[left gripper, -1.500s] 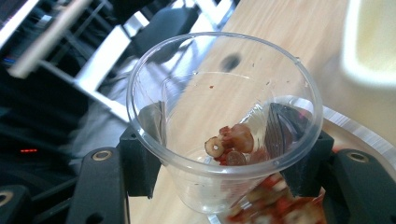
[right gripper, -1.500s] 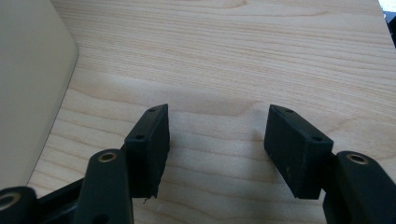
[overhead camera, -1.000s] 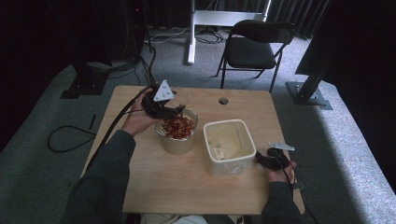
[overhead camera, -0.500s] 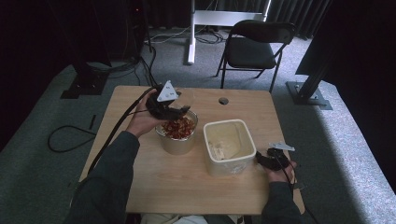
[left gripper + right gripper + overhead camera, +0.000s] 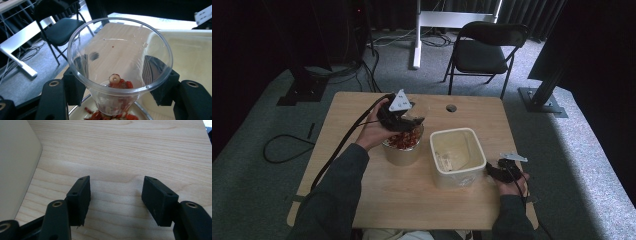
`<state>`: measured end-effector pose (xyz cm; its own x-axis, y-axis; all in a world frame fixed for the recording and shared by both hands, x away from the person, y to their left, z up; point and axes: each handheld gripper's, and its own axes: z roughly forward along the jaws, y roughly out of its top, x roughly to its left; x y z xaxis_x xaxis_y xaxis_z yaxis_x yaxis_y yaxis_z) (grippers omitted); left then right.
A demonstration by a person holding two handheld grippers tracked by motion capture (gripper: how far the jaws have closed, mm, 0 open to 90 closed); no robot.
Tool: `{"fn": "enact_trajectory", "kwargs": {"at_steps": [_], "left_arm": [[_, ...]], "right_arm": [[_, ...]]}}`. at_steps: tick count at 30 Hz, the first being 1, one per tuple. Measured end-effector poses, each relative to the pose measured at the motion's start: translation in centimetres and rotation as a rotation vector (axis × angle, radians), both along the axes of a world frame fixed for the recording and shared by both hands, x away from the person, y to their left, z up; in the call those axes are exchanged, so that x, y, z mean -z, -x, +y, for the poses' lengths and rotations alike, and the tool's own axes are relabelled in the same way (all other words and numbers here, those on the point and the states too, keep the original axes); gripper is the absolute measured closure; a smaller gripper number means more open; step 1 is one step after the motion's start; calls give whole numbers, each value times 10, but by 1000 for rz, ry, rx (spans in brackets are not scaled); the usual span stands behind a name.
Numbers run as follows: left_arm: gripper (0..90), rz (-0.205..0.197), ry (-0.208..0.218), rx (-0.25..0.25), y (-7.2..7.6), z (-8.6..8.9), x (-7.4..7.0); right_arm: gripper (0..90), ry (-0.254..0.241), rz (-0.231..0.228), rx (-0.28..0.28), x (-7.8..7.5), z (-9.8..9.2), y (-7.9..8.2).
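My left gripper (image 5: 408, 121) is shut on a clear plastic cup (image 5: 120, 62), its jaws pressing both sides. The cup (image 5: 416, 108) is tipped over a metal bowl (image 5: 402, 152) of red dried pieces. A few red pieces (image 5: 120, 83) and a pale ring slice lie at the cup's bottom, with the bowl's rim (image 5: 75, 110) just below. A cream square tub (image 5: 434, 155) stands to the right of the bowl. My right gripper (image 5: 492, 170) rests open on the table beside the tub's right side, its jaws (image 5: 116, 197) wide apart over bare wood, tub wall (image 5: 15, 165) at left.
The wooden table (image 5: 412, 200) has a small round hole (image 5: 451, 107) near its far edge. A black folding chair (image 5: 487, 50) stands beyond the table. A black cable (image 5: 337, 150) trails from the left gripper across the table's left side.
The left gripper with the cup has shifted slightly right and up over the bowl. The right gripper has stayed still.
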<state>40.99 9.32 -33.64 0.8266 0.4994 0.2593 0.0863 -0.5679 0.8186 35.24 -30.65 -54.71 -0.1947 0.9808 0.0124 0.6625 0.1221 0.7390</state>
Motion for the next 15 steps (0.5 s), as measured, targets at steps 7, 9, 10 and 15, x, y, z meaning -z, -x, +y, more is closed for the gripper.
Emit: {"fn": "enact_trajectory", "kwargs": {"at_steps": [7, 9, 10, 15], "left_arm": [[391, 48, 43, 41, 9, -15, 2], [390, 54, 53, 58, 12, -21, 2], [389, 58, 59, 68, 13, -24, 3], [377, 84, 86, 113, 17, -41, 6]], "right_arm": [[395, 0, 1, 0, 0, 0, 0], [395, 0, 1, 0, 0, 0, 0], [395, 0, 1, 0, 0, 0, 0], [395, 1, 1, -1, 0, 0, 0]]}}
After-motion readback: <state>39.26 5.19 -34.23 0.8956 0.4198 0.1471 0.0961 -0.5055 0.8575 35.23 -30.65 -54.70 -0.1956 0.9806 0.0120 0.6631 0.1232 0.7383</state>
